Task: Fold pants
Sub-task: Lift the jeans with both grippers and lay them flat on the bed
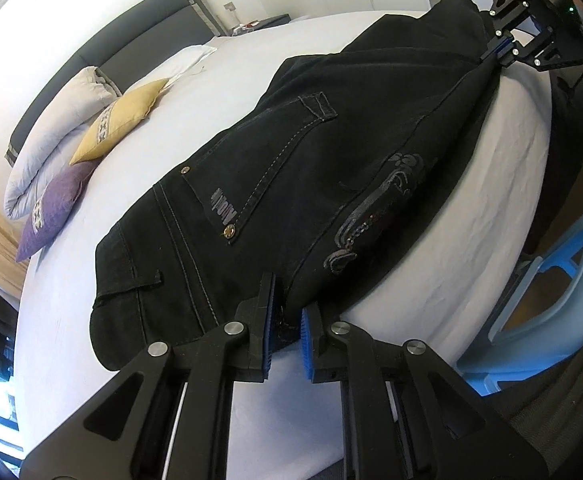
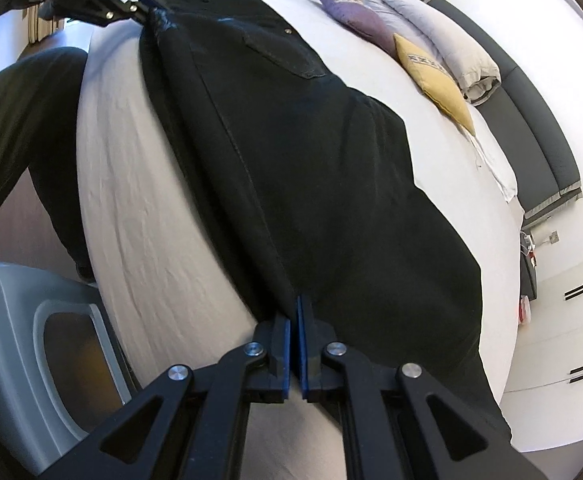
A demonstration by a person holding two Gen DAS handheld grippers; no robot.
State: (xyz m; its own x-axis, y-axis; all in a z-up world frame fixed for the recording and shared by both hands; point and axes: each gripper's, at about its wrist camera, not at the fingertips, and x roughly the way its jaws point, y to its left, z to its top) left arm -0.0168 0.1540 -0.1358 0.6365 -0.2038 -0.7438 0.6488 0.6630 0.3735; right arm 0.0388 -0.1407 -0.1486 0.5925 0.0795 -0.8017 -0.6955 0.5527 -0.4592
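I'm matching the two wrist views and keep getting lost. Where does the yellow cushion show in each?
Left wrist: yellow cushion at left of centre, on the bed.
Right wrist: yellow cushion at upper right.
Shared landmark: purple cushion beside it.

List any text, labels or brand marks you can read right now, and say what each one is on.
Grey lettering on the back pocket of the black pants: upside down in the left wrist view, too distorted to read with confidence.
Orange display on the right gripper's body: blurred, unreadable.
Embroidered design on the pants: decoration, no legible letters.
Nothing readable in the right wrist view.
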